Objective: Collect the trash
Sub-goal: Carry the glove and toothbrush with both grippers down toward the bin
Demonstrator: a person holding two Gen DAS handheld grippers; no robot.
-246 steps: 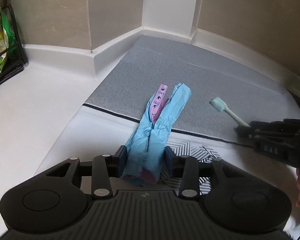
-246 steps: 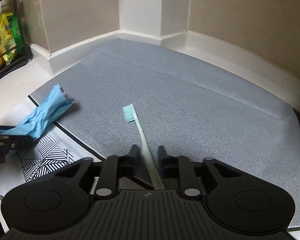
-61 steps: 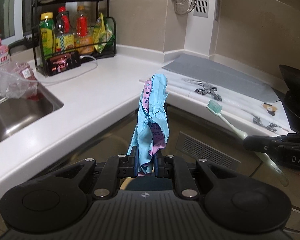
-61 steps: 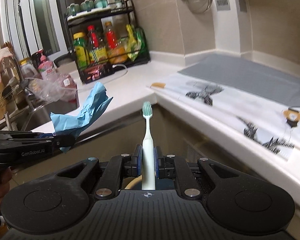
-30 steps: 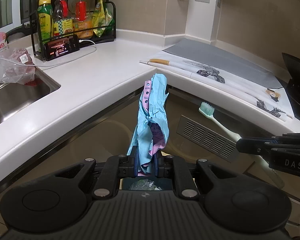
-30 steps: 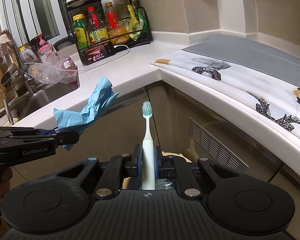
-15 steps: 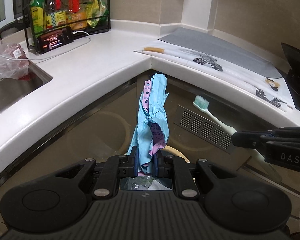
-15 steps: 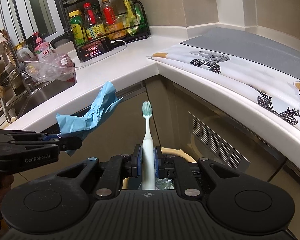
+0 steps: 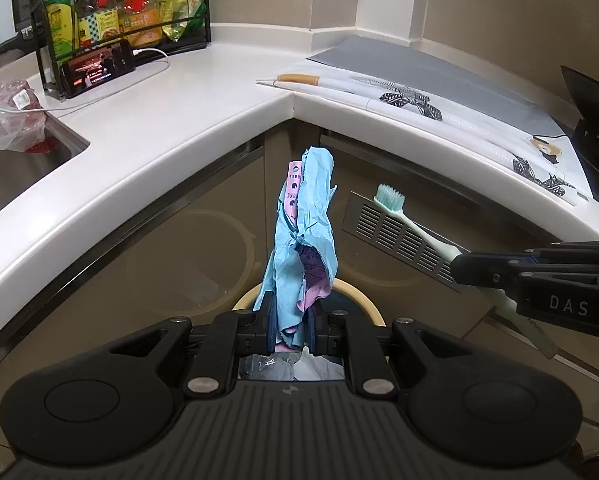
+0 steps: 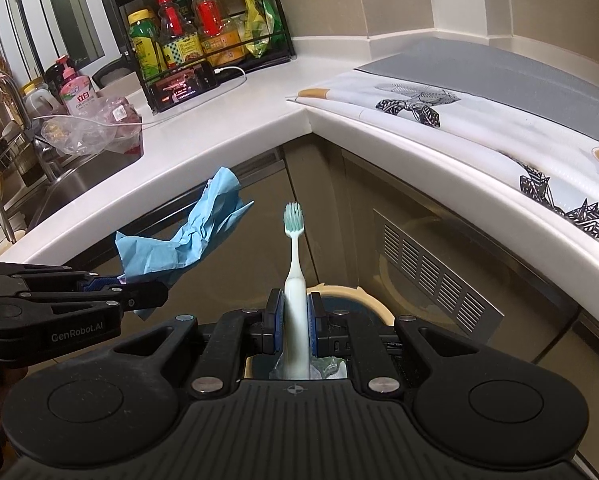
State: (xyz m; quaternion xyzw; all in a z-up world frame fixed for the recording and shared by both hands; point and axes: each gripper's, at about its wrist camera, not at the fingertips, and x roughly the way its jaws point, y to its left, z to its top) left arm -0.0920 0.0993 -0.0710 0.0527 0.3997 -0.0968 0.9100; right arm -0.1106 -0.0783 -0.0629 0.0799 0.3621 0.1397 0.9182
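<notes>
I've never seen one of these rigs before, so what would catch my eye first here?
Probably the crumpled blue wrapper standing up out of the left gripper, and the pale green toothbrush clamped upright in the right gripper. Both hang below the white counter, over a cream-rimmed bin.

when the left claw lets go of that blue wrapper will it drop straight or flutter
Probably flutter: the wrapper looks like thin crinkled paper, likely light for its size. It stands up from the left claw unsupported, so its creases seem to stiffen it. The bin rim shows just beyond, so it may still land inside.
</notes>
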